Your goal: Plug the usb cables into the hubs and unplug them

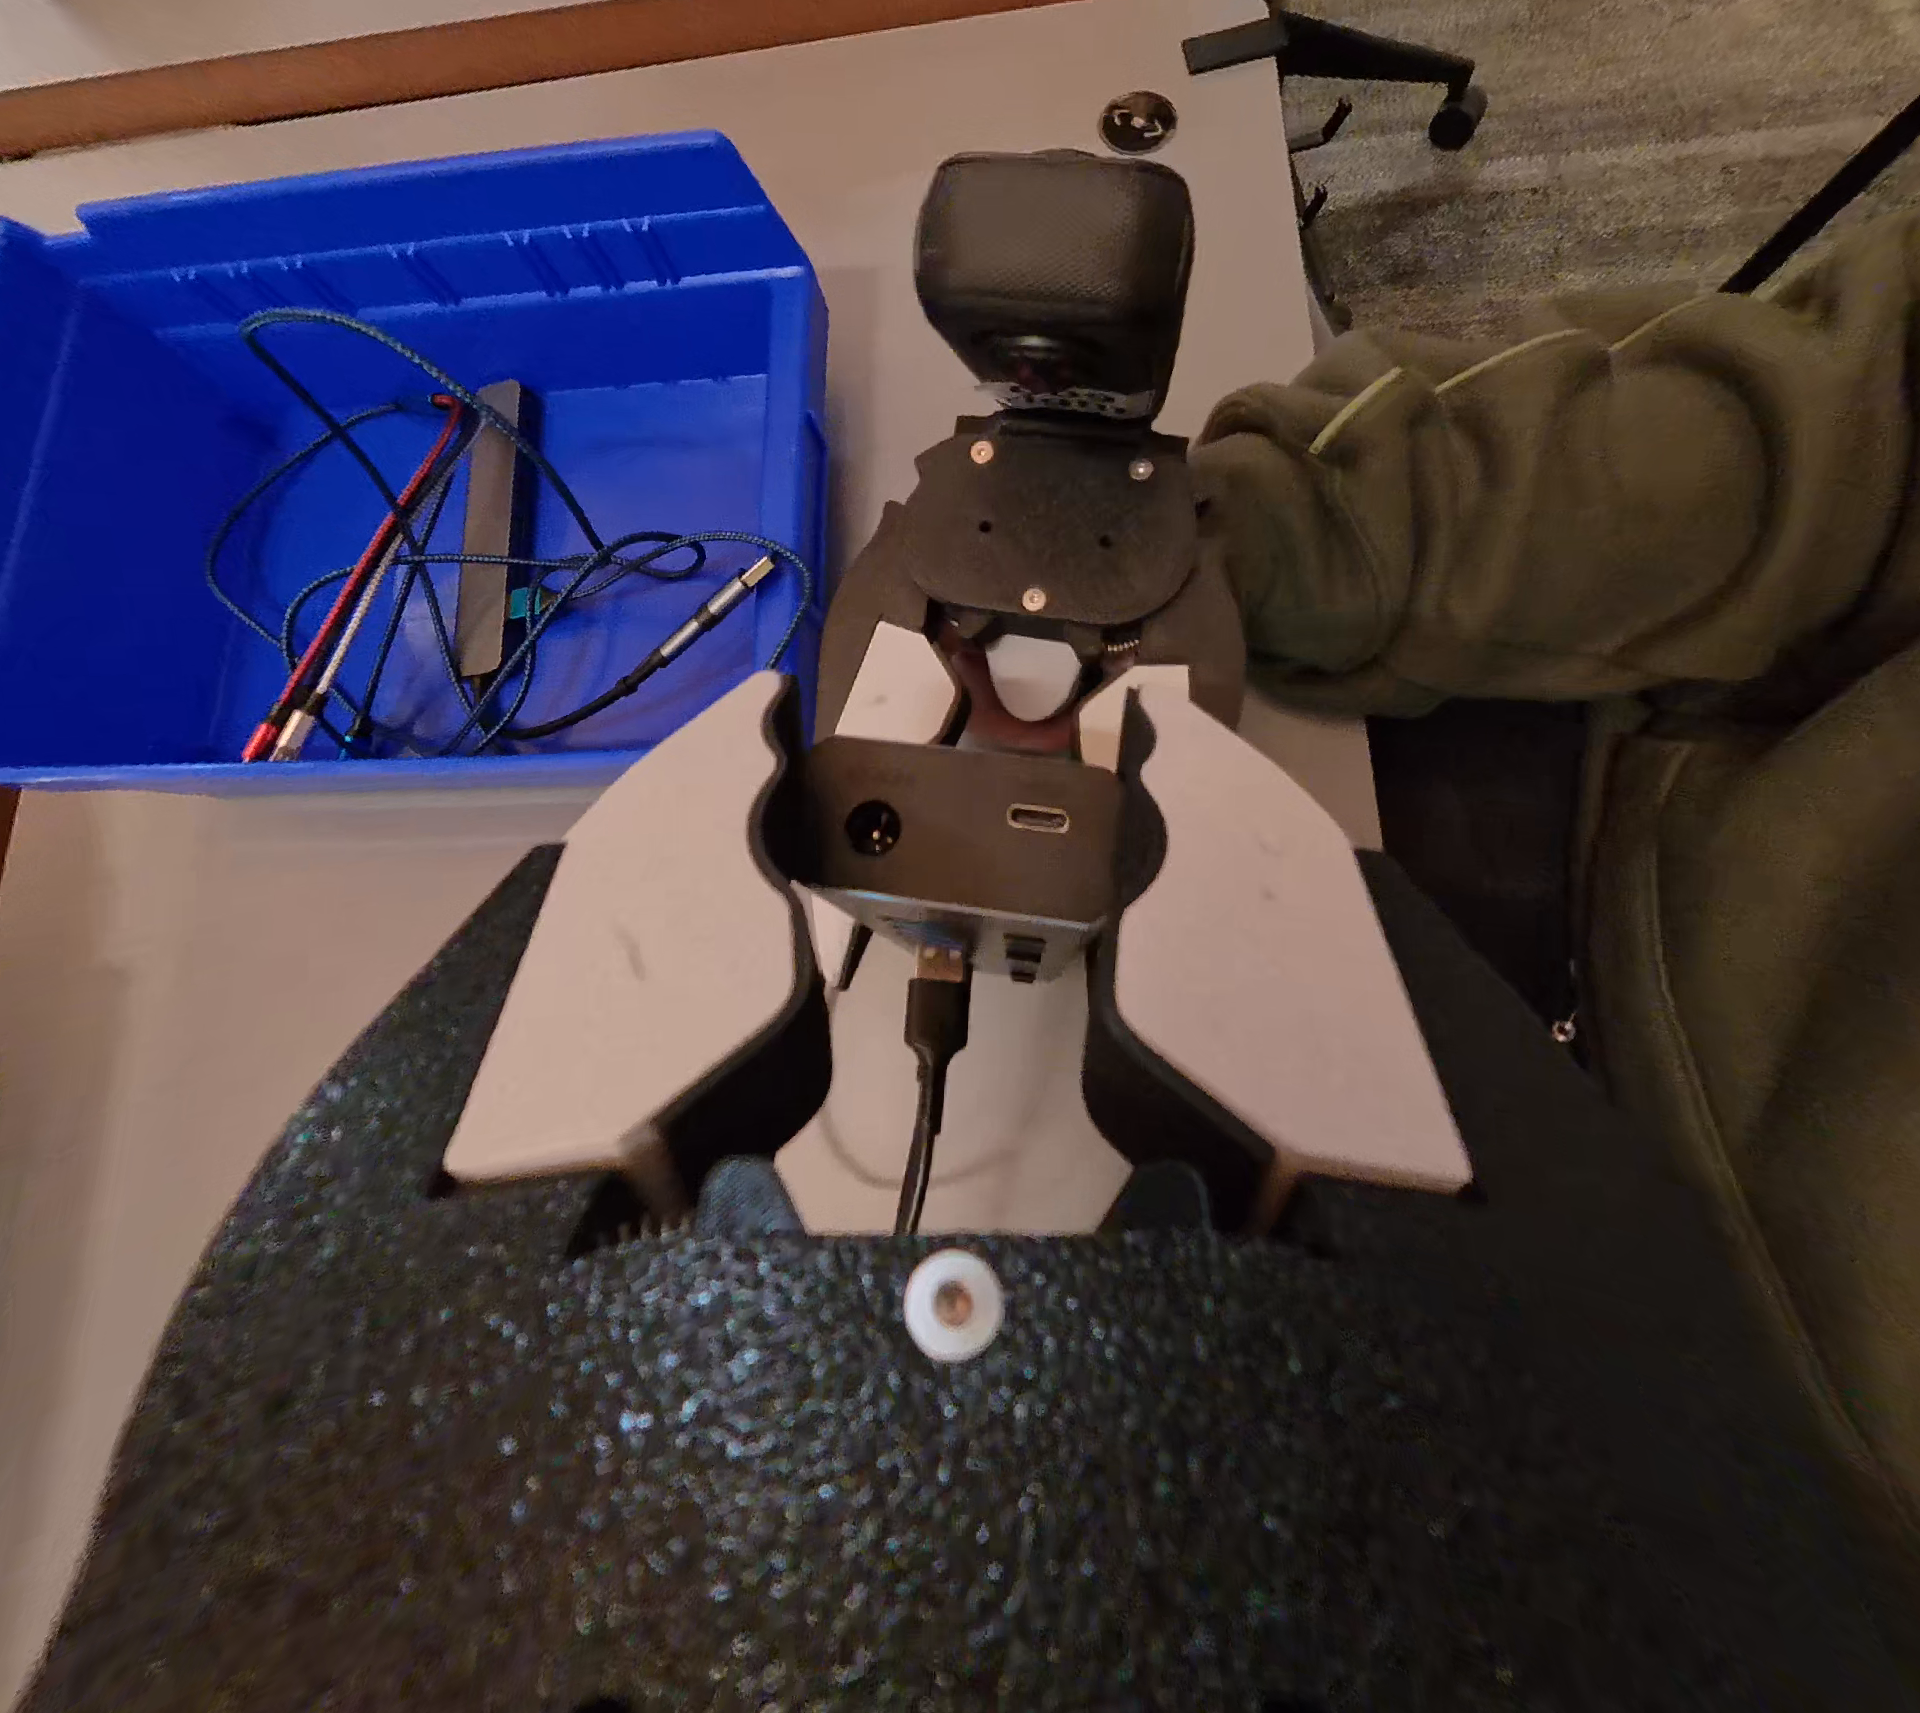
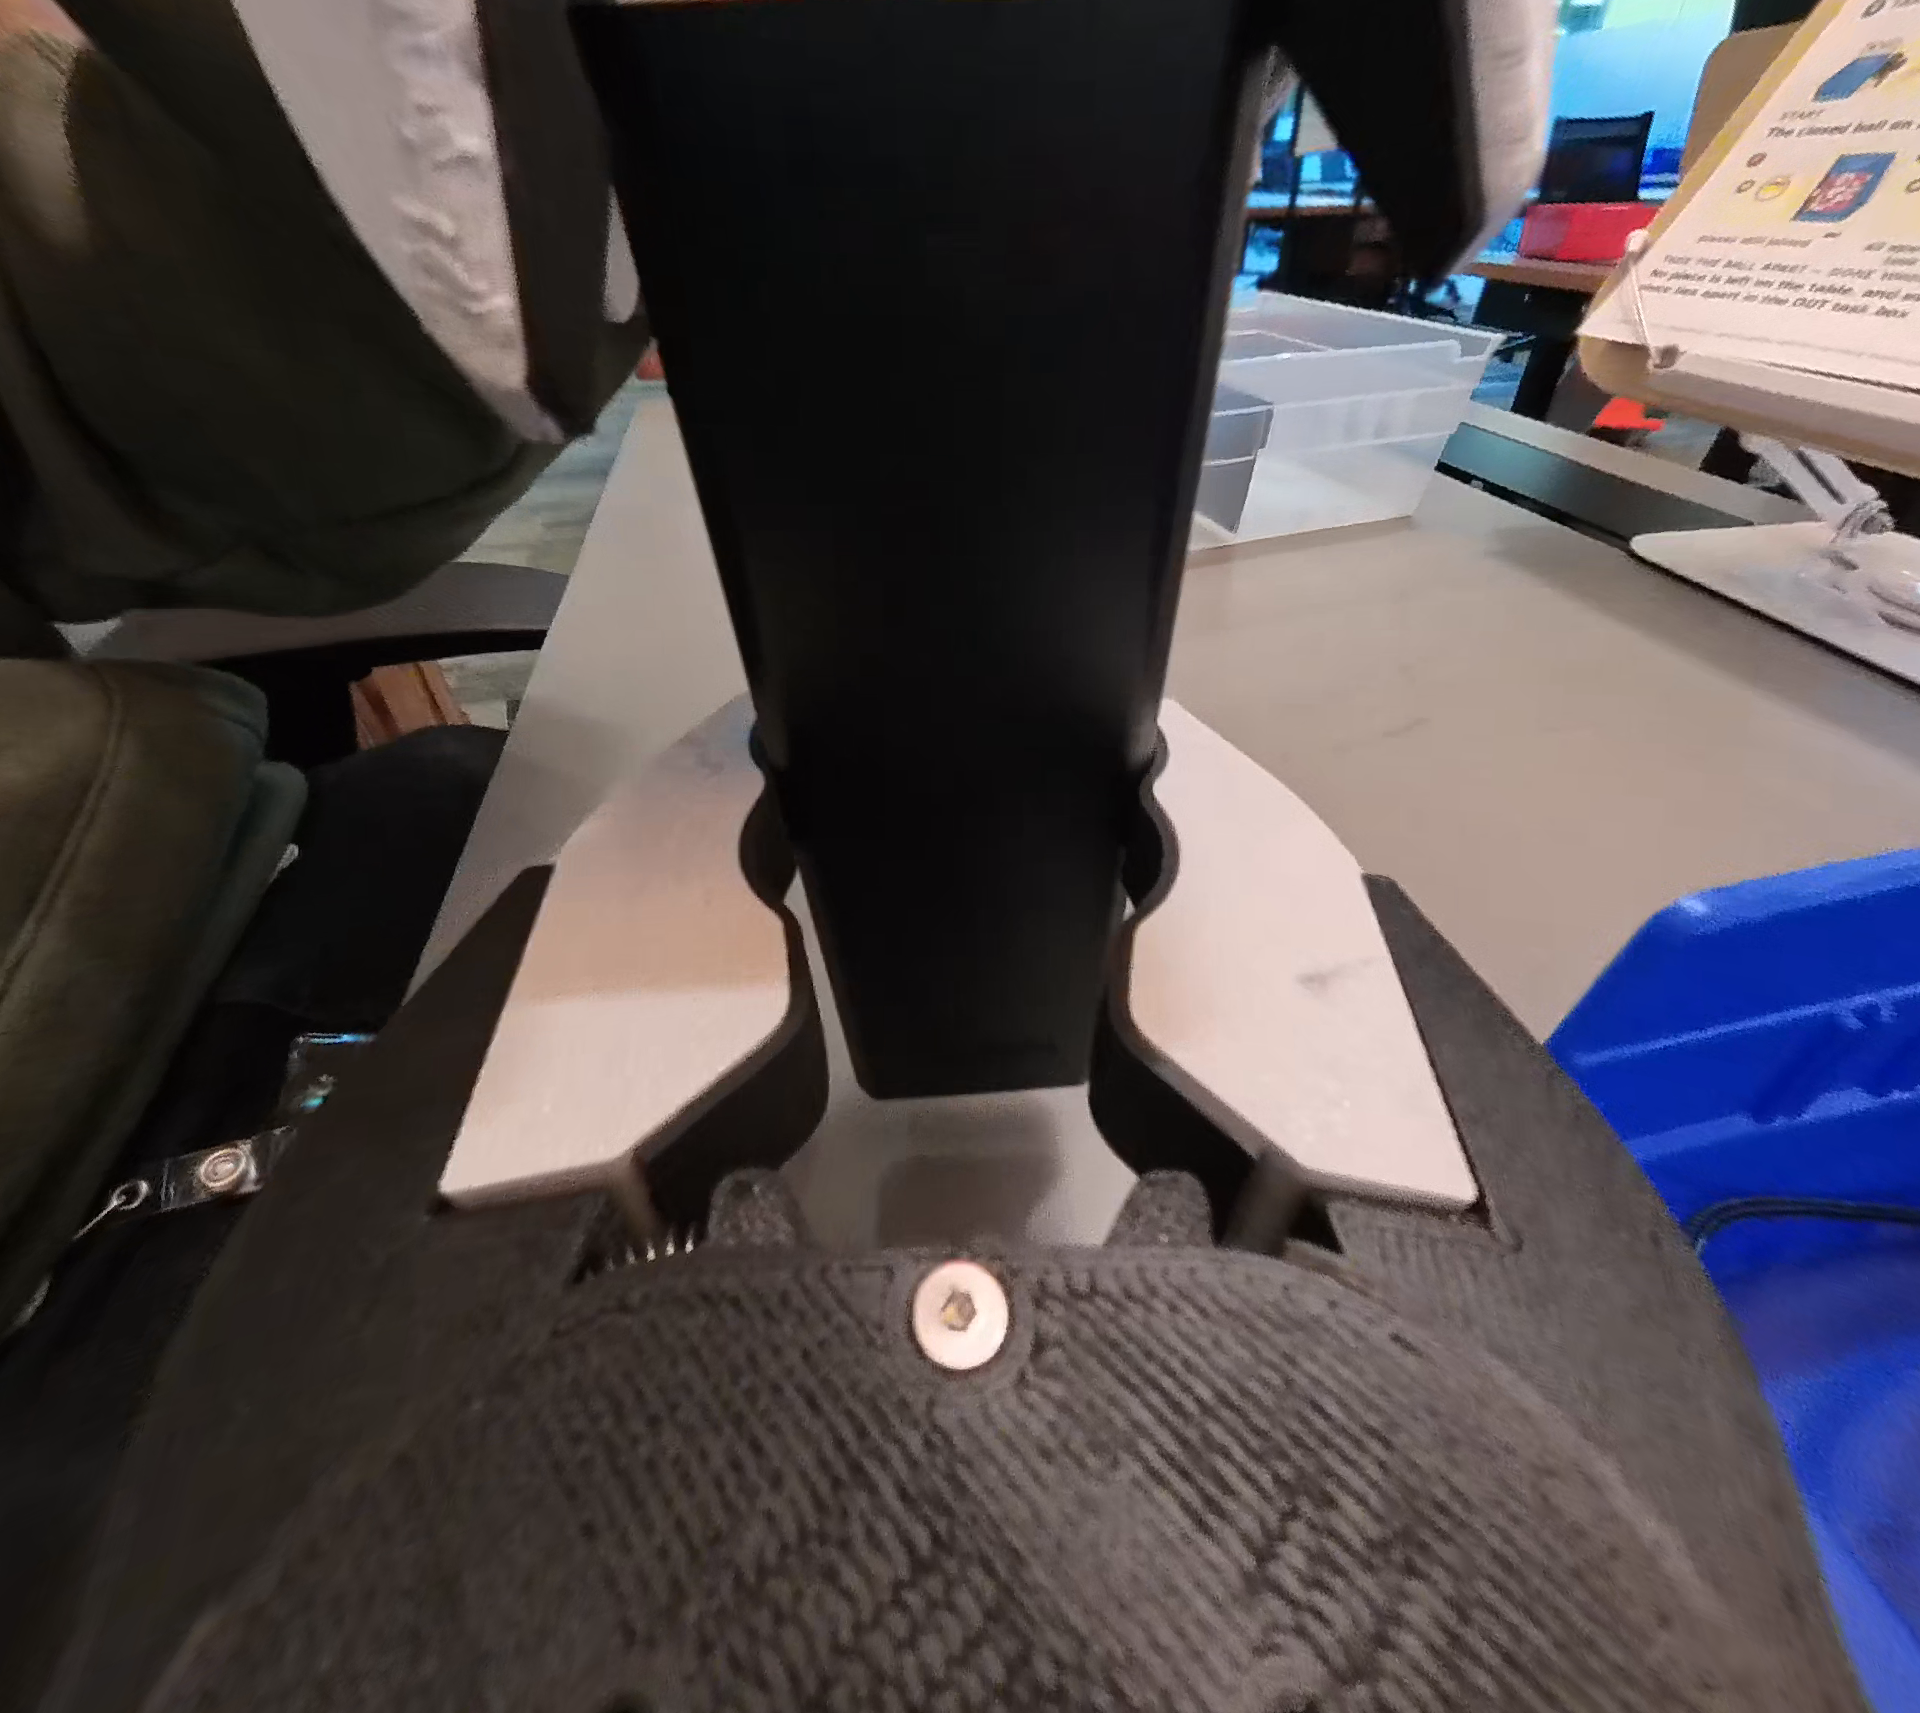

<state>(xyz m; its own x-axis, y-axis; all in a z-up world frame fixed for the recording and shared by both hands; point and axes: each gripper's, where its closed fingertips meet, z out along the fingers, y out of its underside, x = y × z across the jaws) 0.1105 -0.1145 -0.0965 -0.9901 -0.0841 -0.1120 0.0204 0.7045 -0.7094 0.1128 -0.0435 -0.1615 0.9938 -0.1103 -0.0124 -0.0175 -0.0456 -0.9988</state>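
both grippers clamp one dark grey metal usb hub (image 1: 951, 832) above the table, left gripper (image 1: 951, 842) and right gripper (image 2: 961, 822) at opposite ends, black usb cable (image 1: 930, 1071) seated underneath, so unplugging likely needs one gripper freed.

black hub (image 1: 951, 842), blue bin (image 1: 125, 520), red-and-blue braided cables (image 1: 343, 614), olive sleeve (image 1: 1538, 500).

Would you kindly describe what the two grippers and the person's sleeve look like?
Both grippers, left and right, have speckled black bodies, pale flat-faced fingers with wavy black inner edges and a central screw. The right carries a black camera. The sleeve is olive green.
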